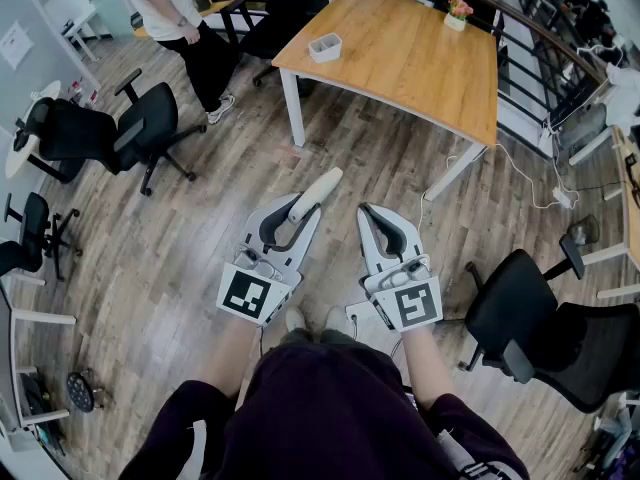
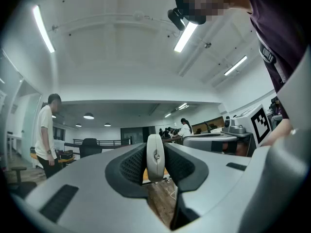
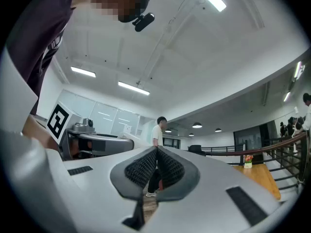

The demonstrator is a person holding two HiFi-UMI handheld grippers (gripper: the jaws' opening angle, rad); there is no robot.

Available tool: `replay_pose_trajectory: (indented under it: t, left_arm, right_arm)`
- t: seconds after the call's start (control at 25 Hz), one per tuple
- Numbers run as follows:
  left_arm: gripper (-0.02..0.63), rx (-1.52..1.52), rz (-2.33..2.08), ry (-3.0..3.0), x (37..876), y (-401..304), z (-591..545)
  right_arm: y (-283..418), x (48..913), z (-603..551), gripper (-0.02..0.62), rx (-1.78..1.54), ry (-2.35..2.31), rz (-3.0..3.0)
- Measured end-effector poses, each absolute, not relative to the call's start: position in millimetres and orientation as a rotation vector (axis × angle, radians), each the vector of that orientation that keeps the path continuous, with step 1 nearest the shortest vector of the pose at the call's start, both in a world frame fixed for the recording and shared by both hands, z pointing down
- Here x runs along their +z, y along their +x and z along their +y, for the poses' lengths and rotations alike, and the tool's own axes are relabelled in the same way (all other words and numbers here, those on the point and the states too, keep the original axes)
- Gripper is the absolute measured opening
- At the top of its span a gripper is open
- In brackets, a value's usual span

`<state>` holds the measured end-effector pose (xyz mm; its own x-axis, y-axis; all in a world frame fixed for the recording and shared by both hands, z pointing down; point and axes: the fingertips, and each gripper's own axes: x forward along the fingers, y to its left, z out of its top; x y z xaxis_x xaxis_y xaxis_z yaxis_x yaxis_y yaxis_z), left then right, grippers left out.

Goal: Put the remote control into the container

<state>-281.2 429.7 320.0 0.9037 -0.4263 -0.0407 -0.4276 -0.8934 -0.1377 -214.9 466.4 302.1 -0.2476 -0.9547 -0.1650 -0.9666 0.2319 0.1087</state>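
Left gripper [image 1: 297, 211], I see, is clamped on the pale remote control [image 1: 322, 185], over the wood floor [image 1: 190, 253]. Right gripper [image 1: 372, 213] has its jaws pressed together, empty. White container [image 1: 325, 46] sits well apart on the bench [image 1: 420, 63].

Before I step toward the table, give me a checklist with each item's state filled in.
1. Remote control clamped in left gripper: ok.
2. Right gripper shut and empty: ok.
3. Container upright on the wooden table: ok.
4. Container within reach from here: not ok, it sits well across the floor.
5. Container has room for the remote control: cannot tell.
6. Person standing off the direct line to the container: ok.
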Motion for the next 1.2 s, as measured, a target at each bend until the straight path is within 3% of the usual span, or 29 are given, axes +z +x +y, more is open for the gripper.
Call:
replay_pose_trajectory:
  t: [0.2,0.56,1.2]
  left_arm:
    - [0.106,0.156,0.663,-2.923,295,-255,449]
    - [0.106,0.136,0.654,-2.906,301,-224,444]
    - [0.106,0.133,0.656,-2.924,319,-198,349]
  right_arm:
    - [-198,311,482,0.018,0.284,-1.875,2.411]
    - [-173,318,471,0.018,0.292,-1.858,2.403]
    - [-144,335,377,0.018,0.248,-1.892,2.378]
